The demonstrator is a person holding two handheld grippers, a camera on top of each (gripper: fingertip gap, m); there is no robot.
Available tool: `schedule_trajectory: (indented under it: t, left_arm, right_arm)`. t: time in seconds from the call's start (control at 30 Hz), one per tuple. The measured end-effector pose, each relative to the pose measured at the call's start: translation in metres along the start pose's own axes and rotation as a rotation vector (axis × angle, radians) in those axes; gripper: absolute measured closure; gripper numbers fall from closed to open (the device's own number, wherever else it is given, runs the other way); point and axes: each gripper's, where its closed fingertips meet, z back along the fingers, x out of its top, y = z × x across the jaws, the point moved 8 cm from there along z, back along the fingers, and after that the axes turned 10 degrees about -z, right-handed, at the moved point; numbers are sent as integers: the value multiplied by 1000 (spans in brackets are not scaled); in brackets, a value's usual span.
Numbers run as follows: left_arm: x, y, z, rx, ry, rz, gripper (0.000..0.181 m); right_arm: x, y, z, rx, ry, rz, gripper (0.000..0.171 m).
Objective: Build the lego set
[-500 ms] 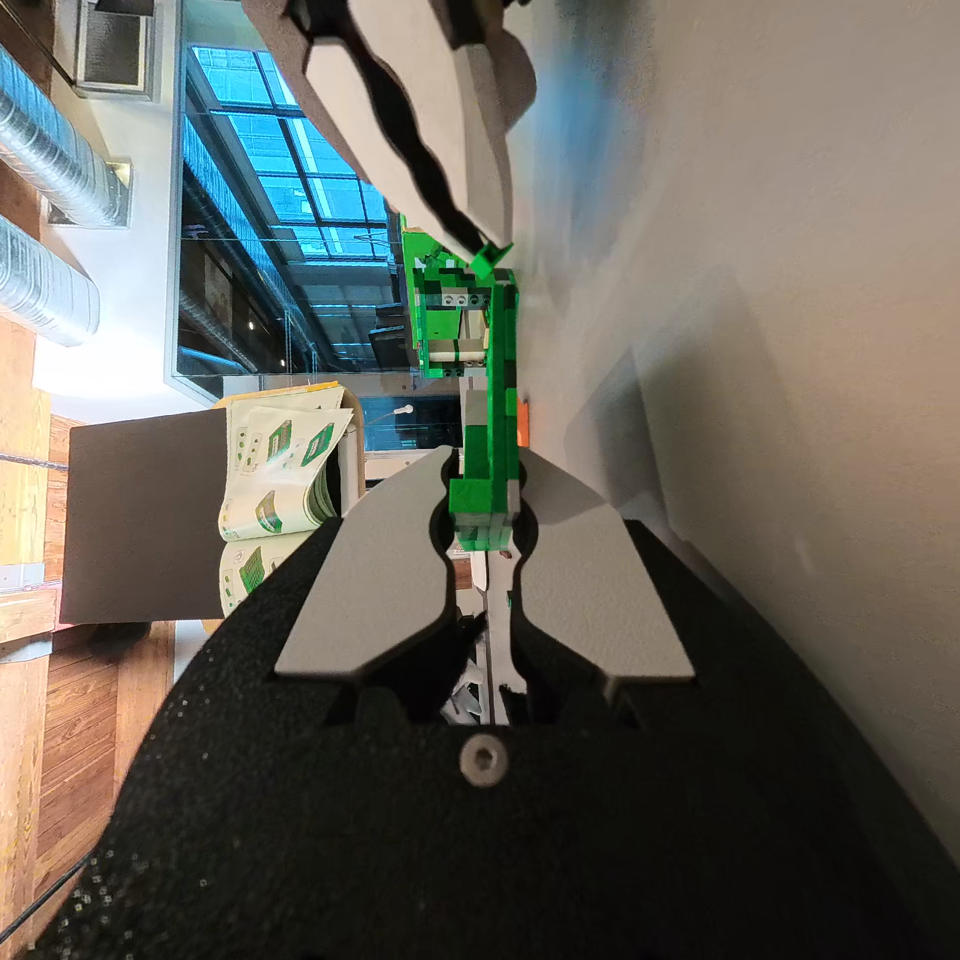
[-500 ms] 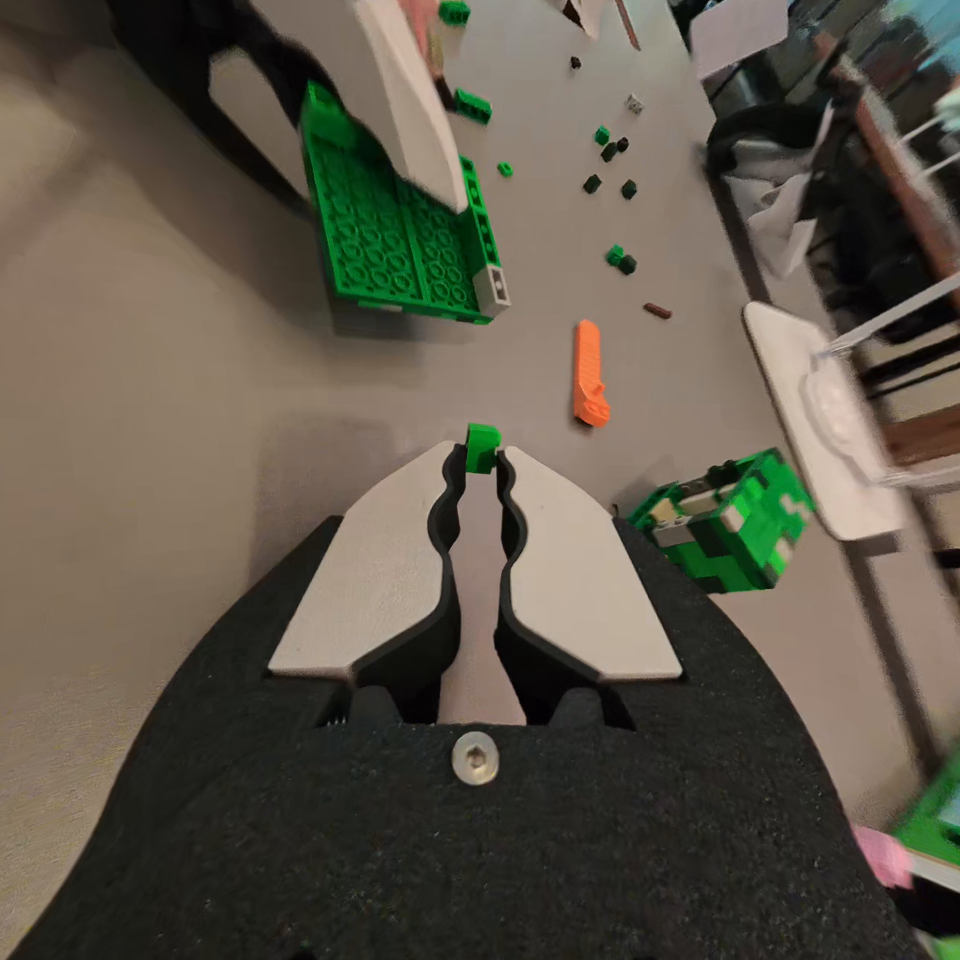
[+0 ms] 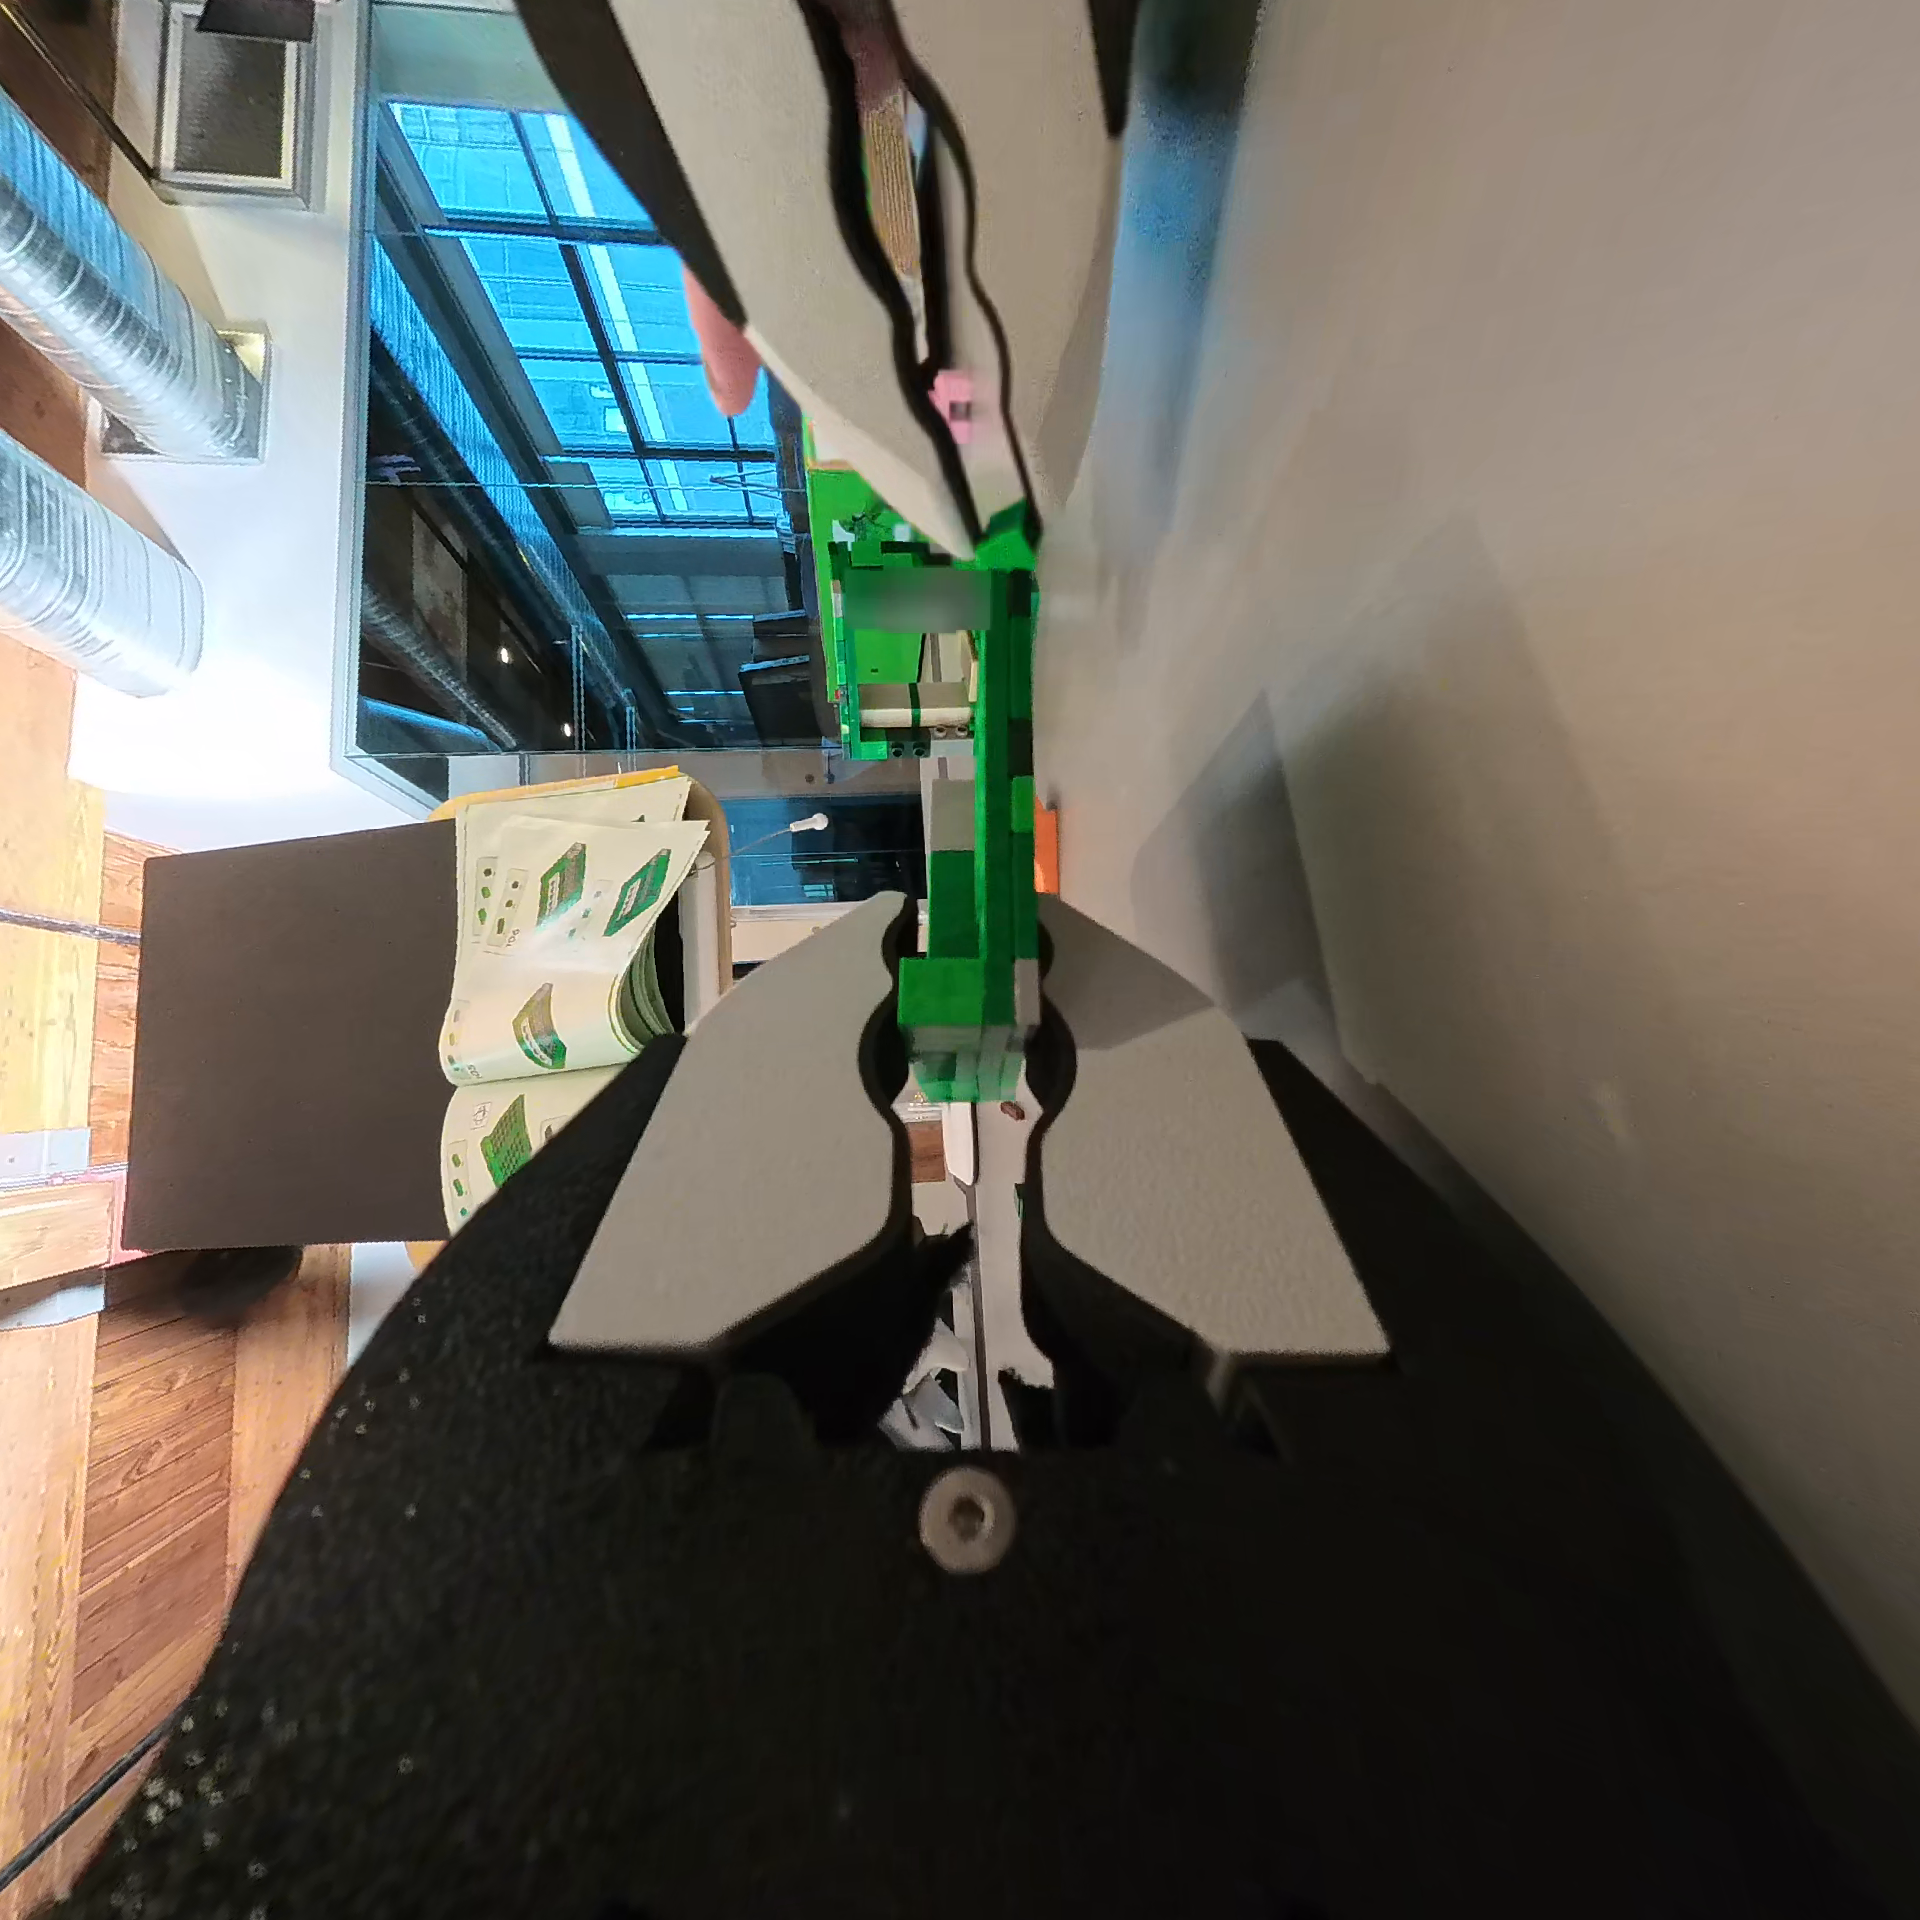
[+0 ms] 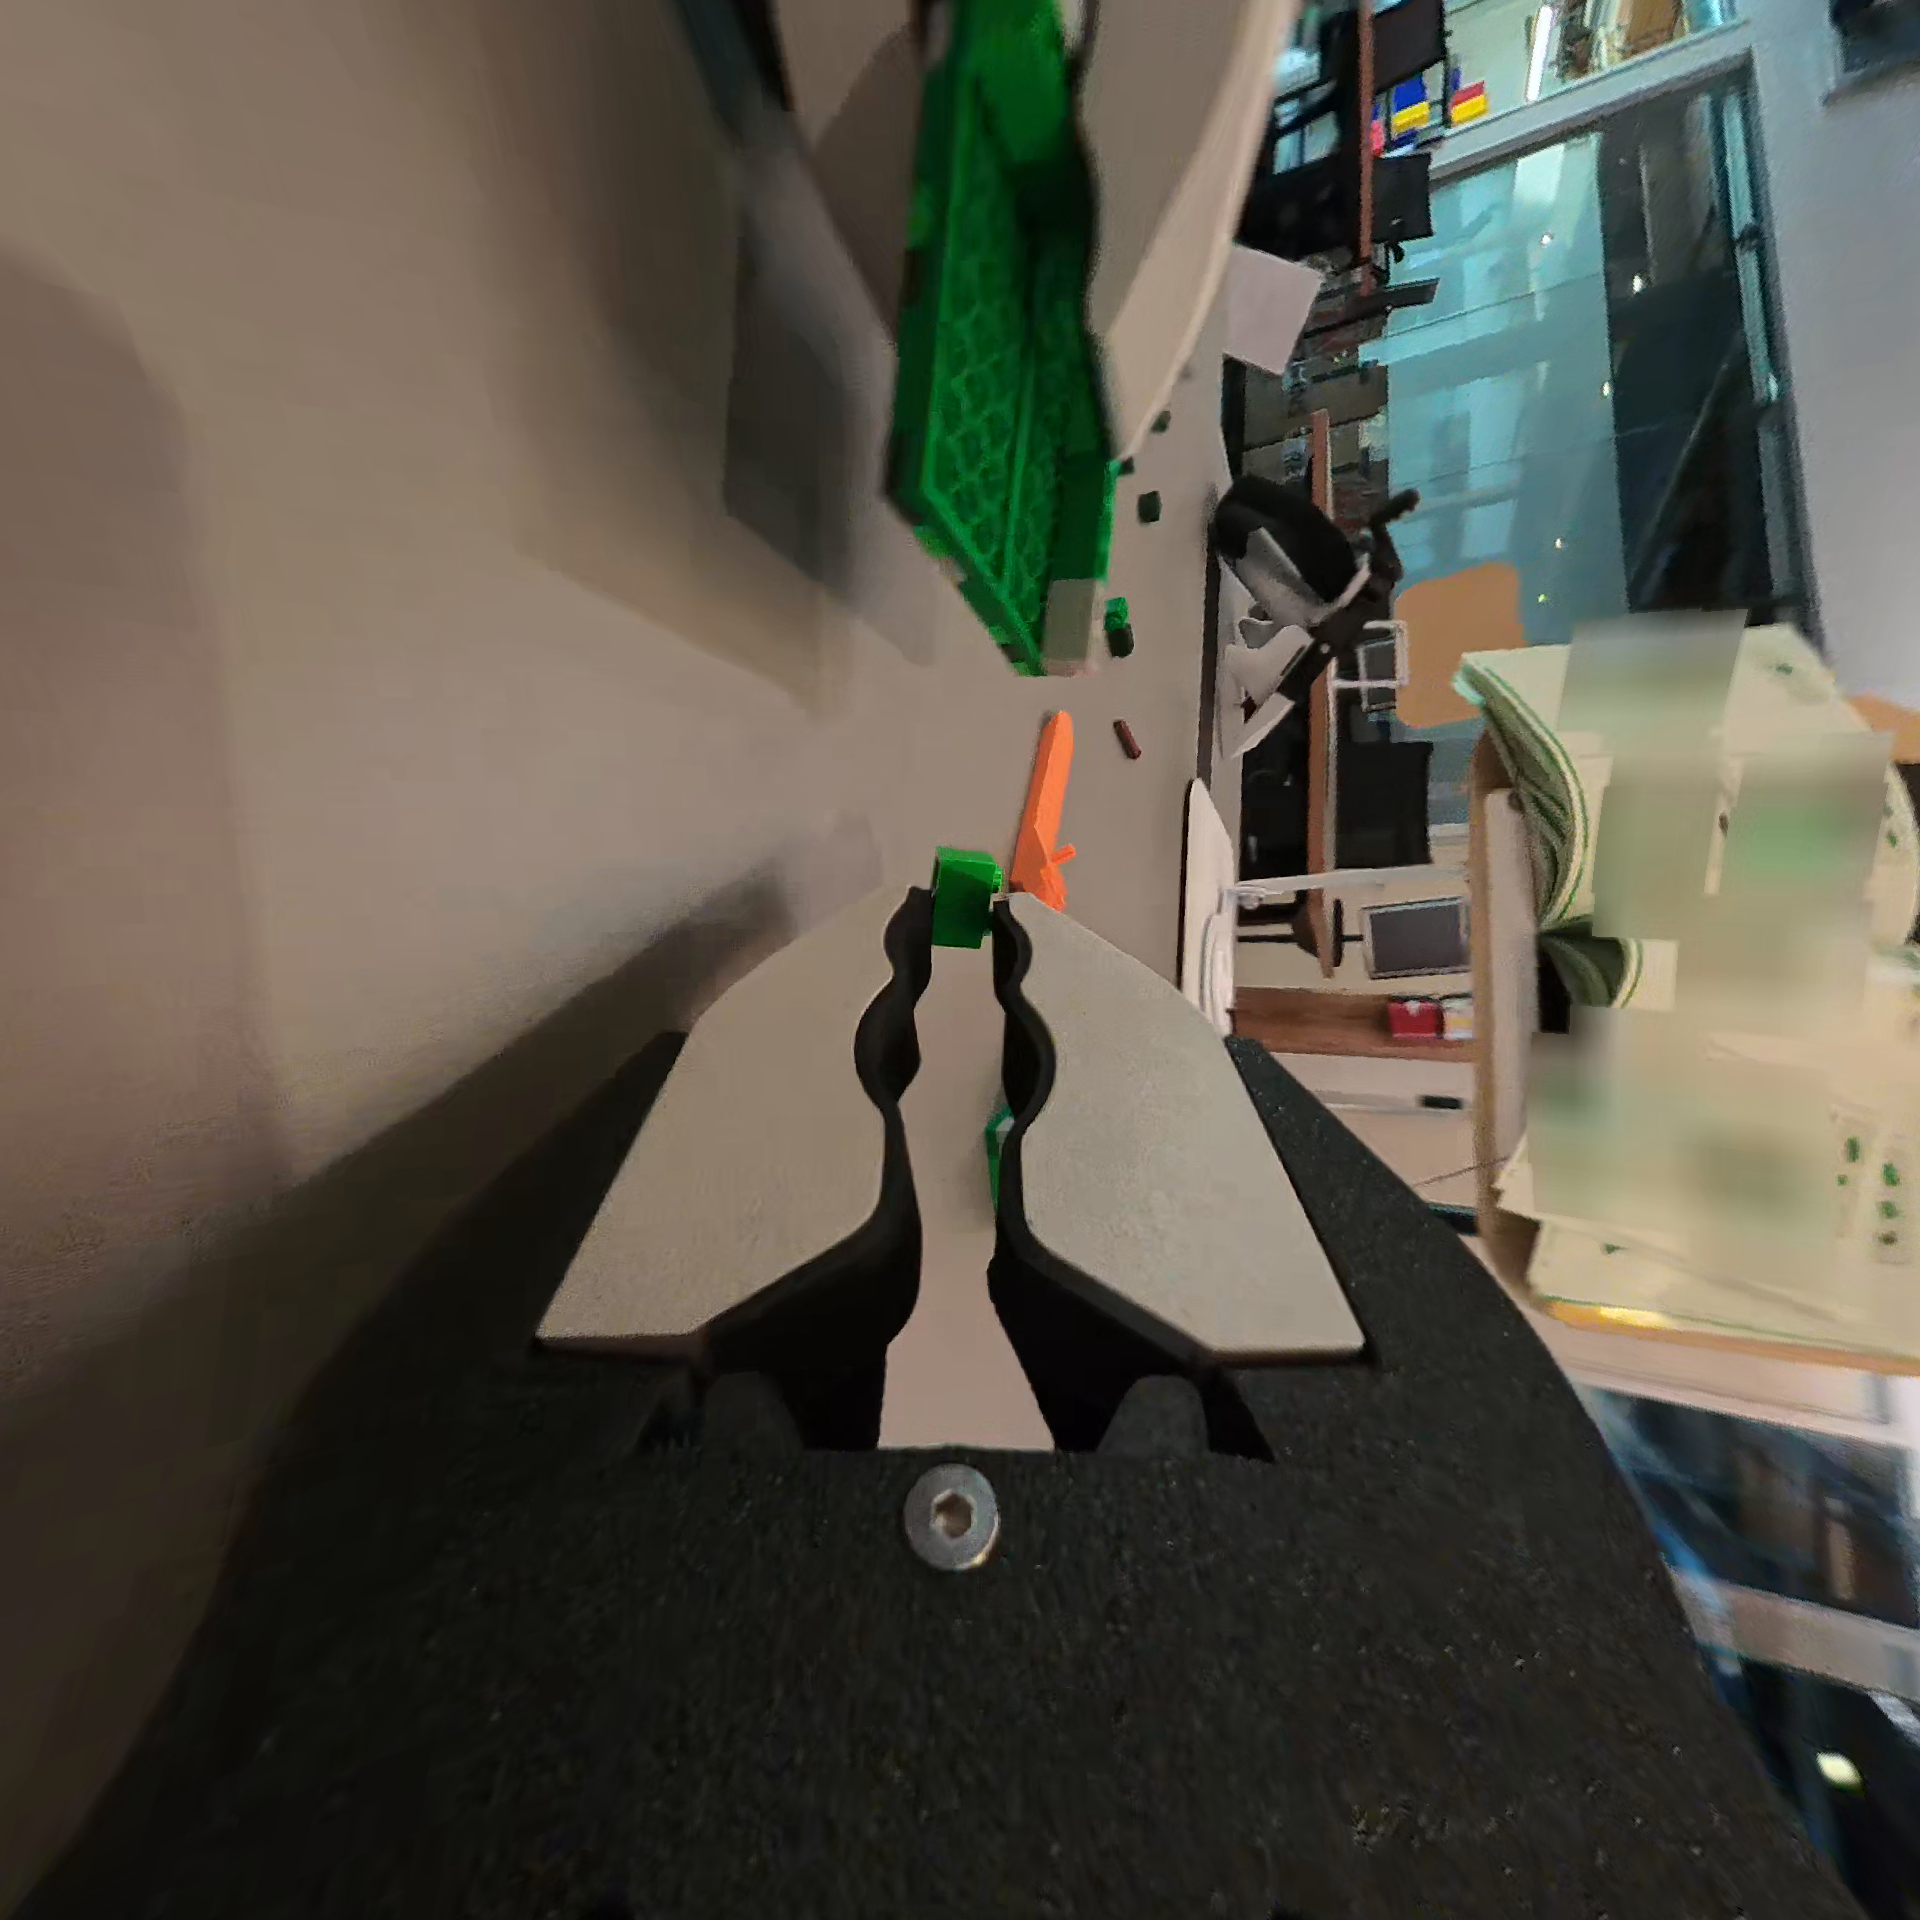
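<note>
My left gripper (image 3: 968, 961) is shut on the edge of a flat green lego plate assembly (image 3: 982, 862), held on edge beside the grey table. The same plate shows in the right wrist view (image 4: 997, 353), underside toward the camera, with the left gripper's grey fingers (image 4: 1164, 208) around it. My right gripper (image 4: 961, 906) is shut on a small green brick (image 4: 964, 896) at its fingertips. In the left wrist view the right gripper (image 3: 997, 520) reaches in from the top, its tips at the plate's far end. A green cube-shaped lego build (image 3: 894, 644) lies beyond.
An orange brick separator (image 4: 1049, 810) and several small dark and green loose pieces (image 4: 1120, 629) lie on the grey table (image 4: 416, 623). An open instruction booklet (image 3: 561, 935) stands on a stand (image 4: 1662, 935) past the table edge. Chairs and windows are behind.
The right gripper has swung from looking down on the table to a low sideways angle and come closer to the plate. The left gripper still holds the plate on edge.
</note>
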Motion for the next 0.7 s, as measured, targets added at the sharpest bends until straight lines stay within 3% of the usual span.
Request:
schedule_trajectory:
  t: [0.27,0.37,0.57,0.63,0.7]
  left_arm:
    - [1,-1,-3,-10,-4,1,164]
    - [0,-1,-4,-9,-1,6,164]
    - [1,-1,-4,-11,-11,3,164]
    - [2,-2,-4,-16,-17,-2,164]
    - [3,-2,-4,-17,-21,-7,164]
  right_arm:
    - [1,2,-5,-18,21,324,160]
    - [3,-1,-1,231,56,275,160]
    - [11,-30,7,988,240,-249,161]
    - [5,-35,4,1107,330,-280,161]
    - [-2,-37,-2,1079,407,-203,161]
